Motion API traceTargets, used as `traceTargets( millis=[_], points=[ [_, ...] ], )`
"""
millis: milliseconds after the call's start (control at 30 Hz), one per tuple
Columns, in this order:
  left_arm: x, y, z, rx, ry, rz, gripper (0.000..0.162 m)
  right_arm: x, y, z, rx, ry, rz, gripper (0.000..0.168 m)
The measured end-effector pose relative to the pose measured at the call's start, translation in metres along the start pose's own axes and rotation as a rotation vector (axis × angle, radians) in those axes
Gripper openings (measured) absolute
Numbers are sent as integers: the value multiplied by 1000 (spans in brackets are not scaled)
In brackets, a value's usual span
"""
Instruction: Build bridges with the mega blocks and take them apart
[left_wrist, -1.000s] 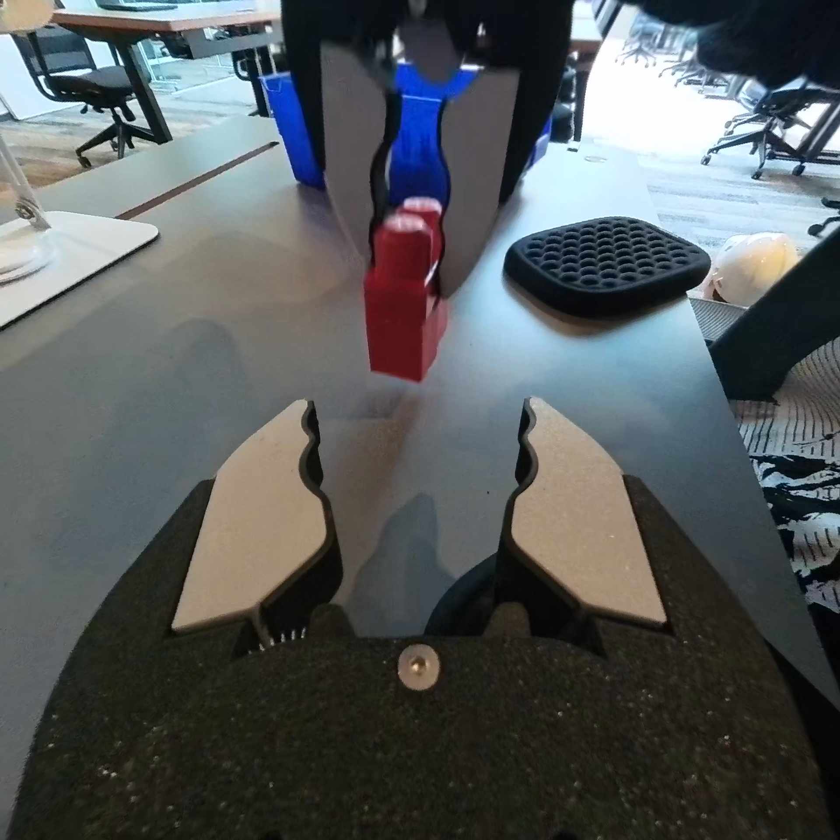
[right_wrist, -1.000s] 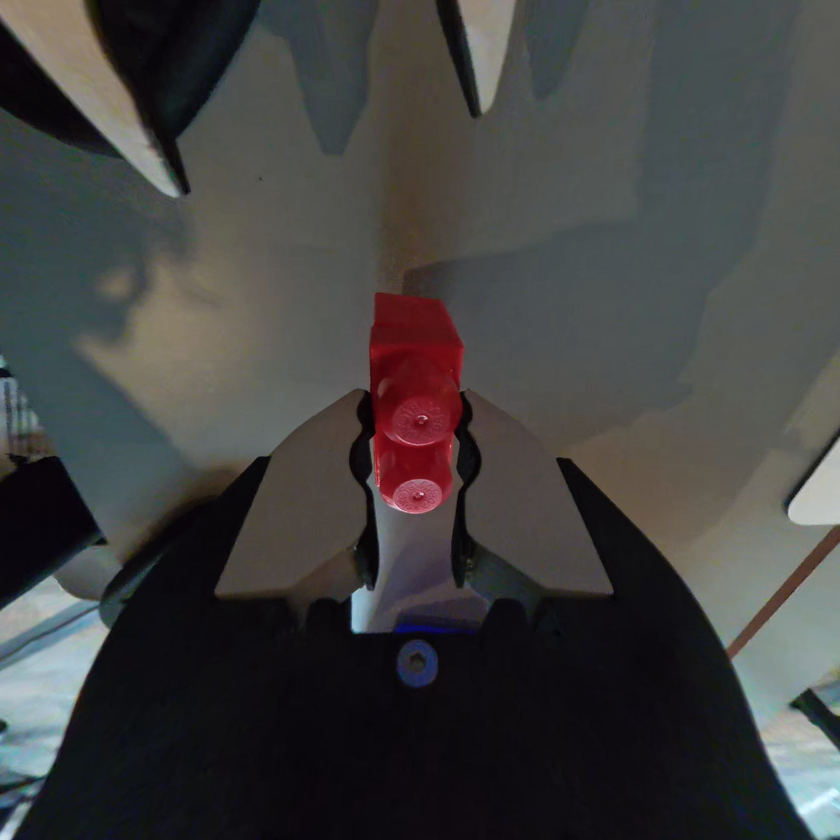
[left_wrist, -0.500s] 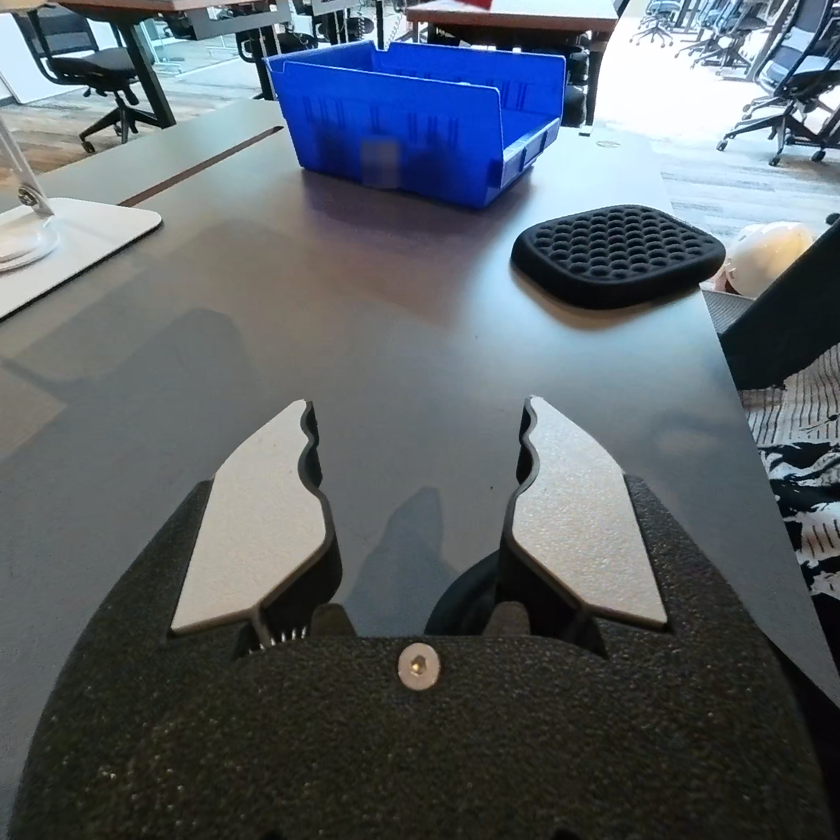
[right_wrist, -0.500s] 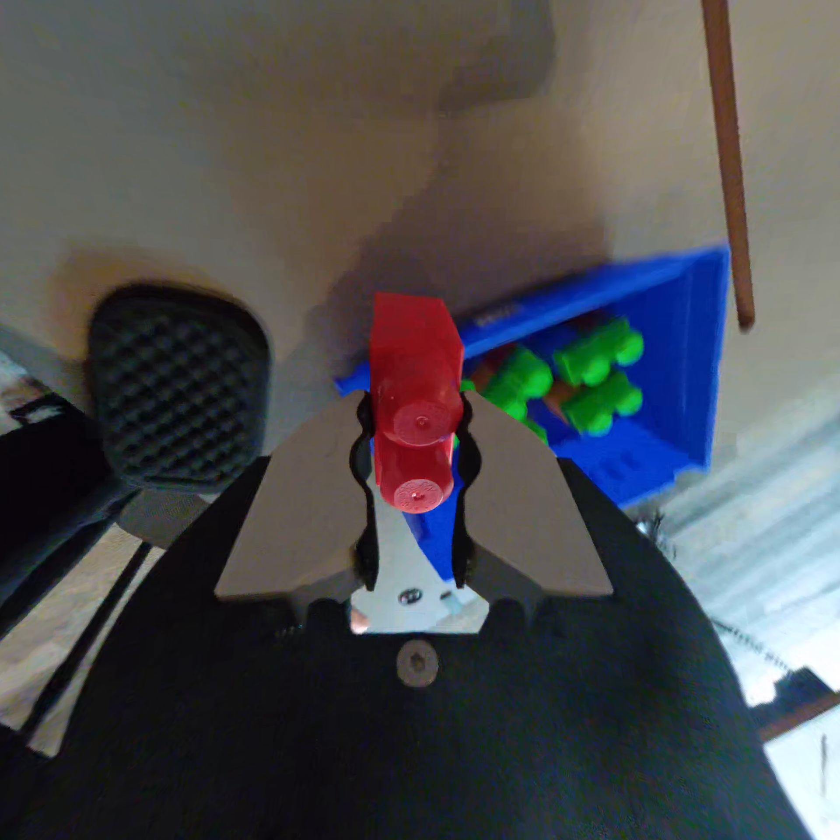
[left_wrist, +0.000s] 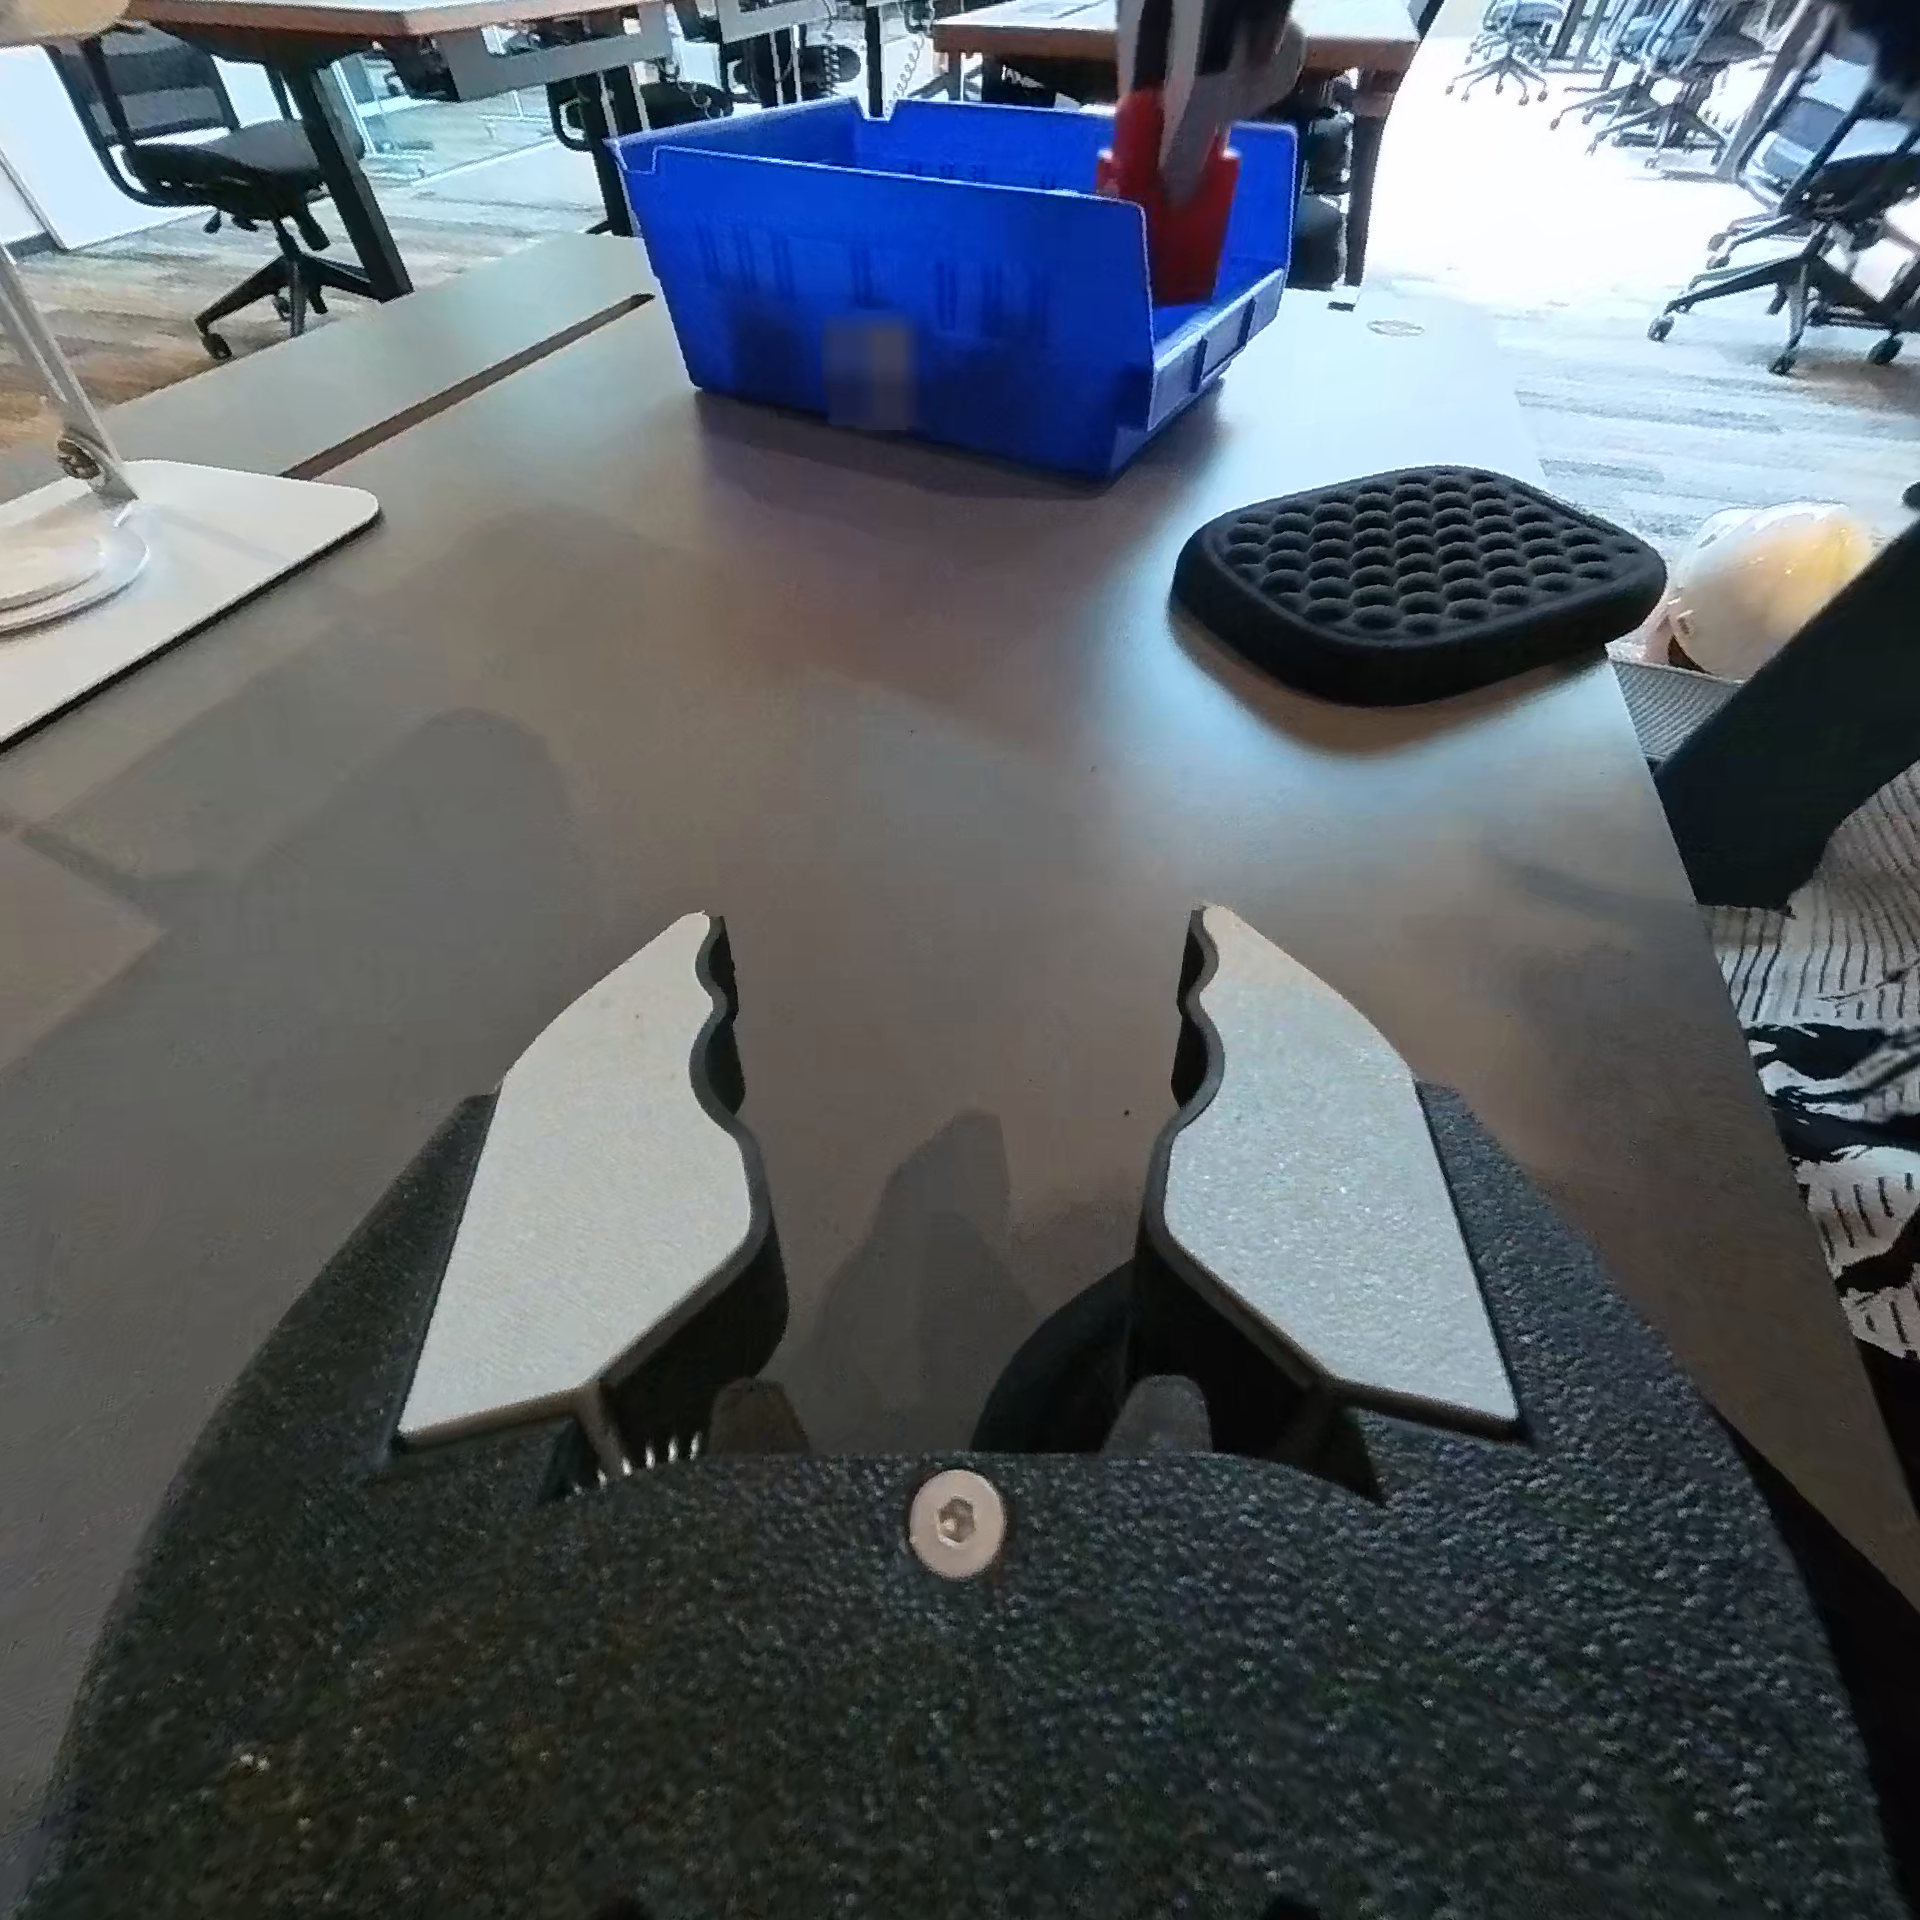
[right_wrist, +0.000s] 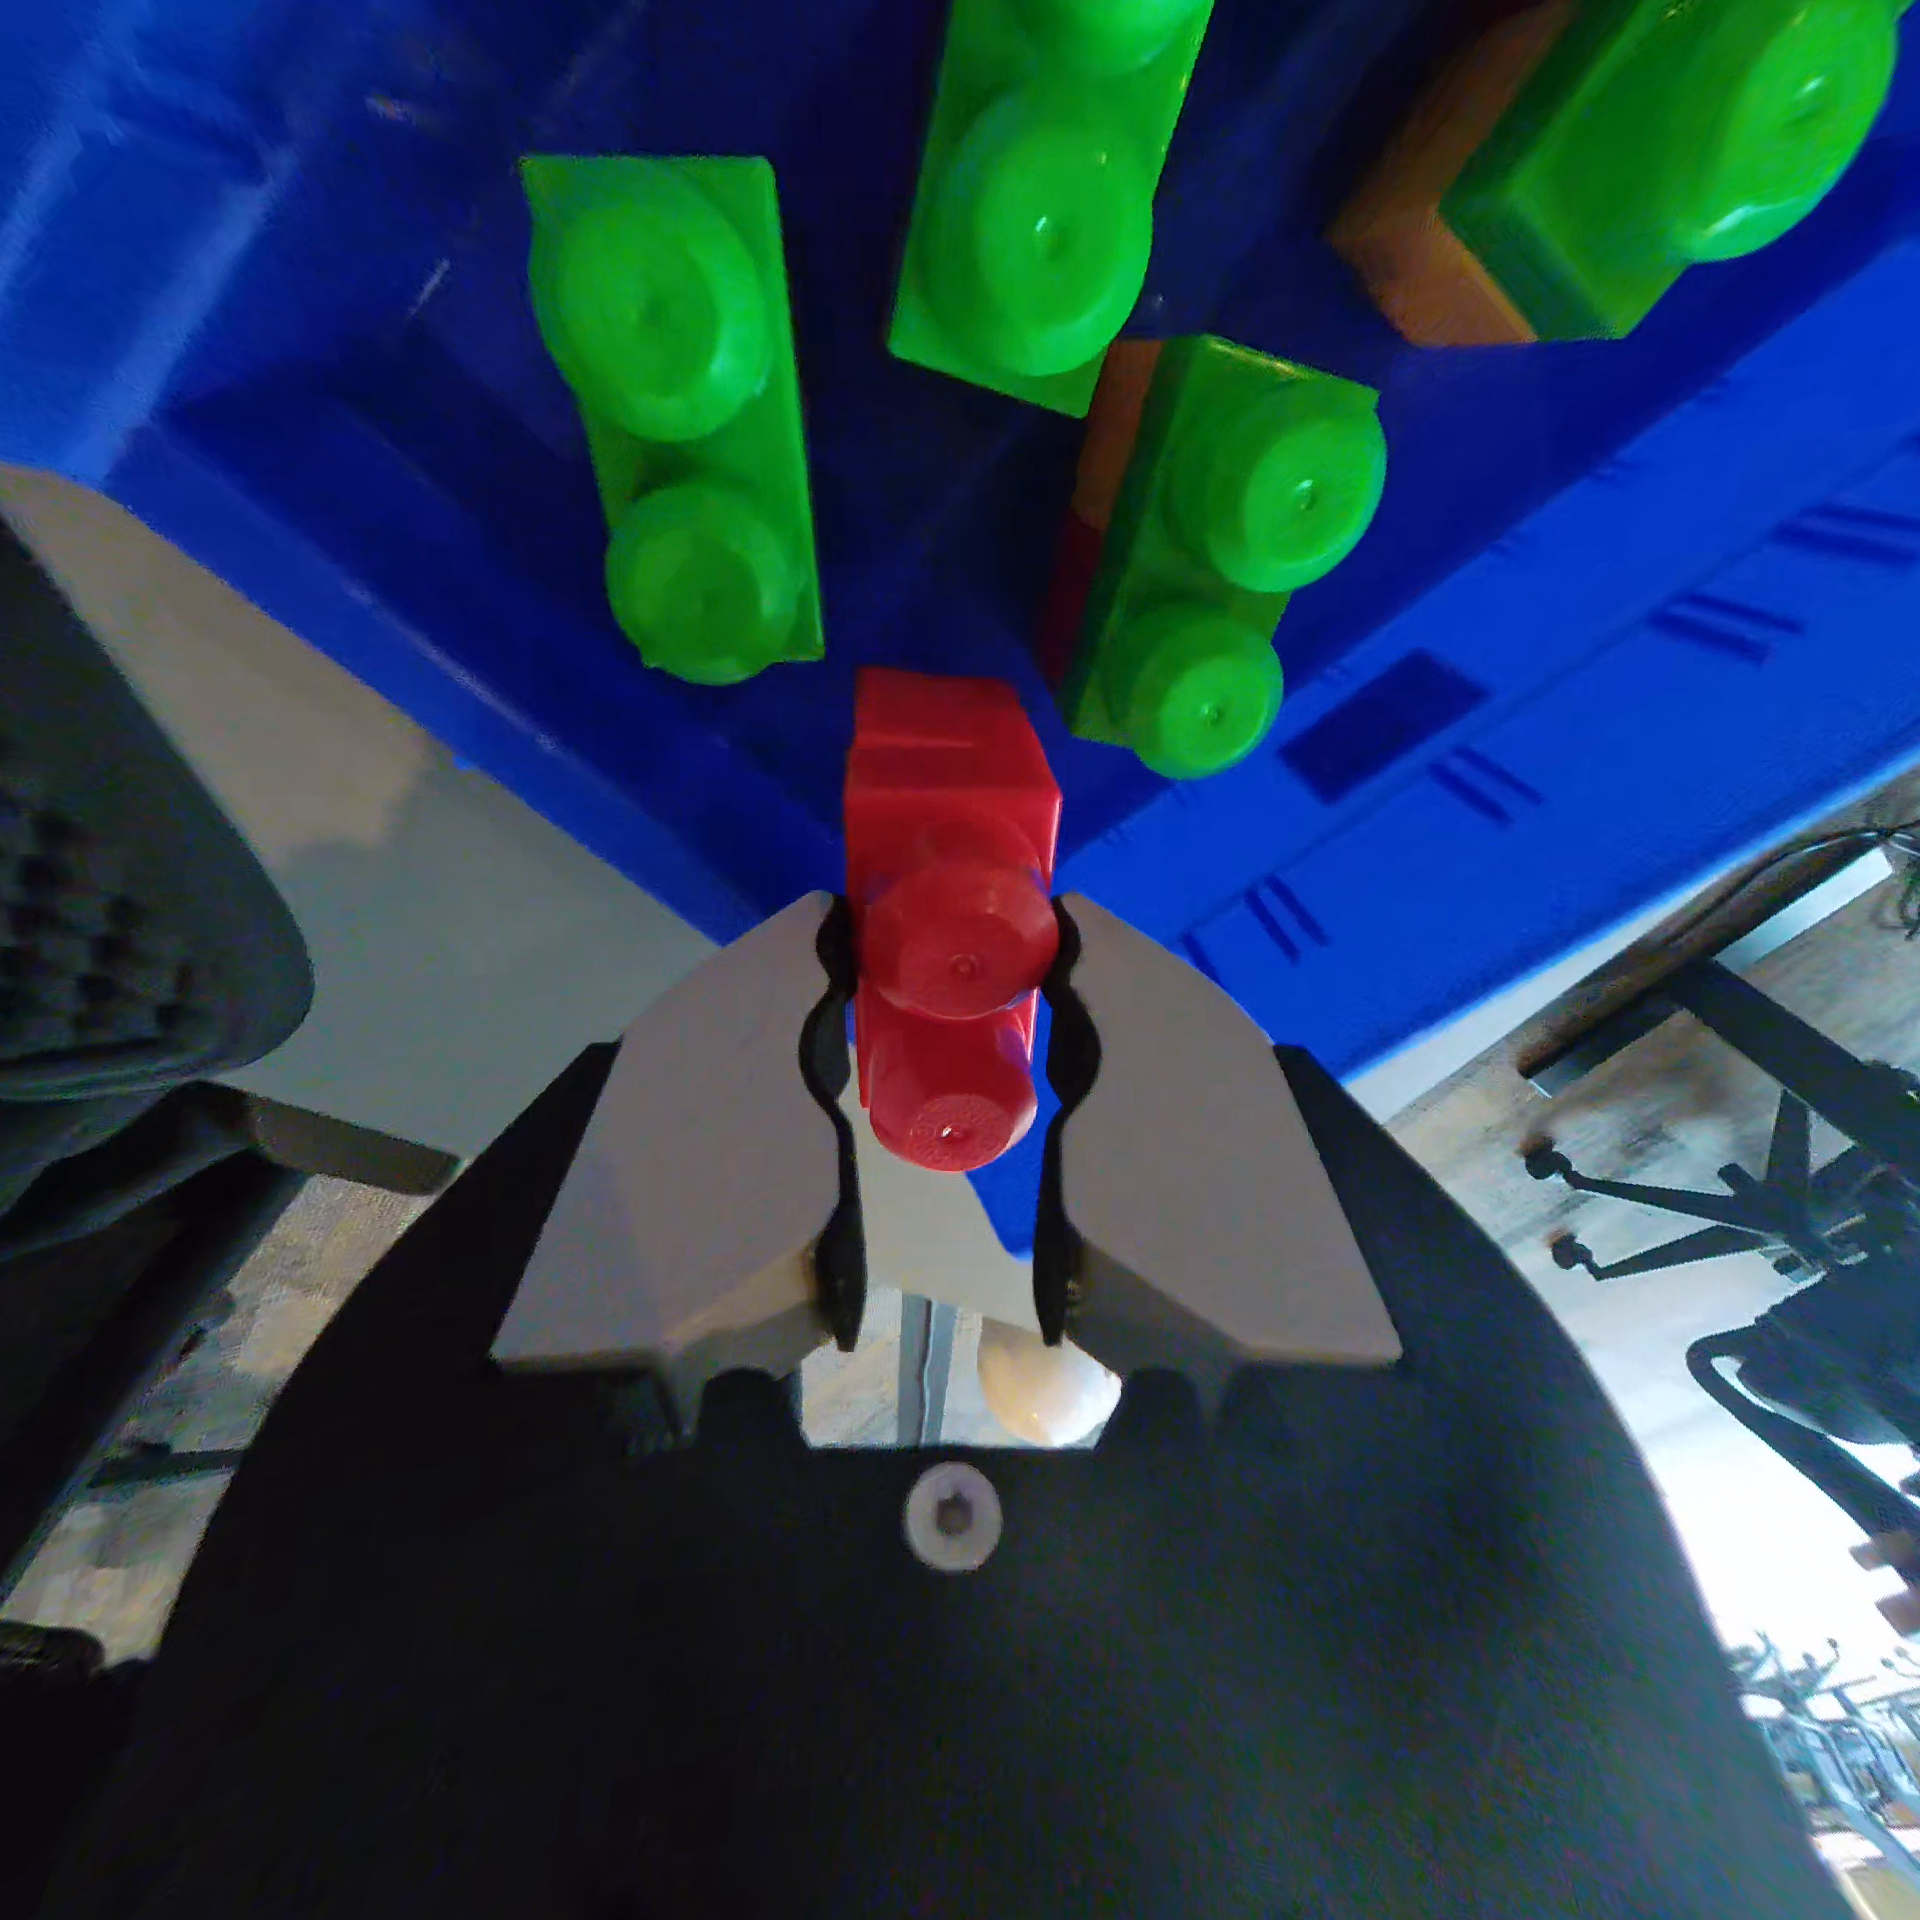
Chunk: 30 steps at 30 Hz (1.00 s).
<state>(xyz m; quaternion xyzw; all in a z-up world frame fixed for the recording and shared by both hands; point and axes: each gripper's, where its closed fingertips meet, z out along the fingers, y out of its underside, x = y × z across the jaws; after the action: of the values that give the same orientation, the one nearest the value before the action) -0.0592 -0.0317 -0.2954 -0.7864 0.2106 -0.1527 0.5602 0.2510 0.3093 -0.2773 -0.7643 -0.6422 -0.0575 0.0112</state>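
Observation:
My right gripper (right_wrist: 951, 914) is shut on a red two-stud block (right_wrist: 951, 831) and holds it just inside the near corner of the blue bin (right_wrist: 312, 540). Several green blocks (right_wrist: 675, 416) and an orange-brown piece (right_wrist: 1403, 270) lie on the bin floor. In the left wrist view the red block (left_wrist: 1184, 223) hangs from the right gripper (left_wrist: 1195, 156) at the right side of the blue bin (left_wrist: 914, 291). My left gripper (left_wrist: 956, 935) is open and empty, low over the dark table (left_wrist: 831, 727), well short of the bin.
A black honeycomb pad (left_wrist: 1413, 582) lies at the table's right edge, near the bin. A white lamp base (left_wrist: 156, 561) sits at the left. Office chairs (left_wrist: 229, 177) and desks stand beyond the table. A white helmet (left_wrist: 1756, 592) lies off the right edge. The gap from one gripper's tips to the other's is roughly 45 centimeters.
My right gripper has carried the red block from in front of the left gripper across the table to the blue bin and lowered it inside. The left gripper has stayed open and still.

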Motion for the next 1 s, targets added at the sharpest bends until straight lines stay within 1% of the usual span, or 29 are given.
traceTargets(
  millis=[200,467,600,733,867,1000],
  points=[
    [0,-1,-1,7,2,-3,81,2,-2,24,-25,-7,12,34],
    [-1,-2,-1,15,-2,-9,82,1,-3,38,-5,-26,19,35],
    [-2,-2,-2,20,-4,-12,82,0,-2,39,9,-31,29,45],
    [-5,-4,-3,34,-14,-28,87,2,-2,31,30,-14,37,56],
    [-10,-9,-5,75,-31,-63,96,1,-4,14,69,4,31,60],
    [-10,-12,-7,102,-25,-72,96,-4,-12,-12,130,43,7,63]
  ],
)
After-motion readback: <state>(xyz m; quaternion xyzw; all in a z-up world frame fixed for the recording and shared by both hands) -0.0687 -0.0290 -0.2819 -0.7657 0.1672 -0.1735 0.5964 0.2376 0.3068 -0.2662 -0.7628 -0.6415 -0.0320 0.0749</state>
